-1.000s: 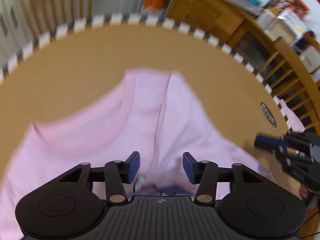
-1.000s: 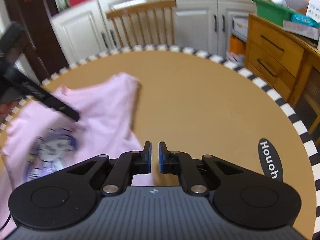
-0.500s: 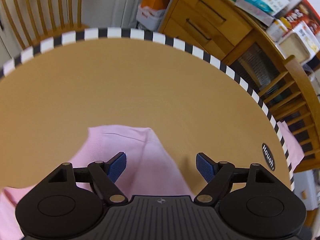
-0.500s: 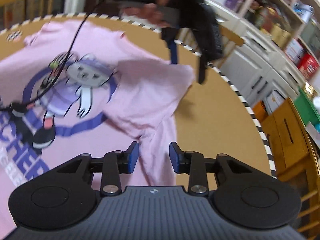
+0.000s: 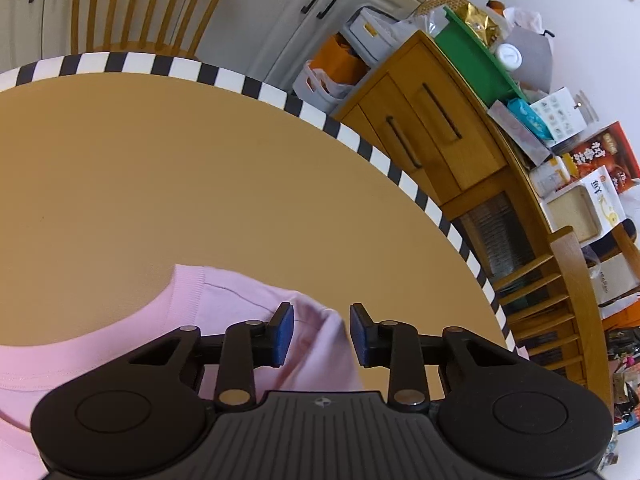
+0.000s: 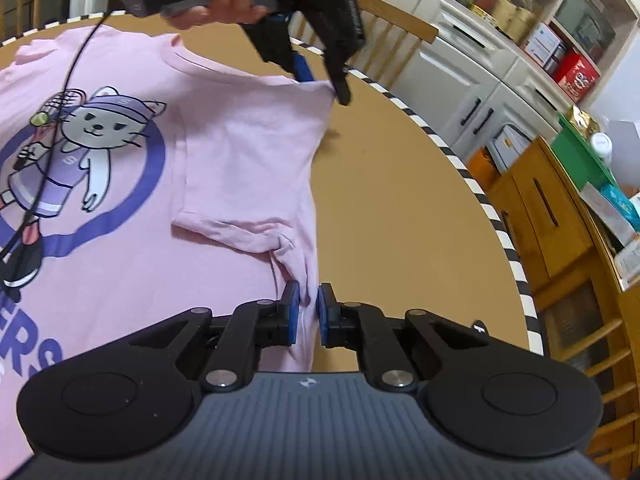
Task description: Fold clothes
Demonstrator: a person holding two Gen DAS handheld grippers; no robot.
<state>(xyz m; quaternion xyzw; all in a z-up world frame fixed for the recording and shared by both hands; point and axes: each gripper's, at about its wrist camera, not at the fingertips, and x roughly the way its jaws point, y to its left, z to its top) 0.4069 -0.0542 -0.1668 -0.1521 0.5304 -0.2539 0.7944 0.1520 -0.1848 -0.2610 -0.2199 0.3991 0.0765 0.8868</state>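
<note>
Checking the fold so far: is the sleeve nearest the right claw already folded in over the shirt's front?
Yes, the sleeve lies flat across the pink T-shirt, beside the cat print.

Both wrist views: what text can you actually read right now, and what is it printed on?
"ERS": large purple letters, cut off by the frame, on the pink T-shirt.
Red and white boxes on the wooden sideboard: printing too small to read.
Red box on the shelf: print blurred, unreadable.

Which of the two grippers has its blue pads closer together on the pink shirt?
The right gripper: its pads nearly meet around the shirt's side edge. The left gripper stands wider at the shoulder.
</note>
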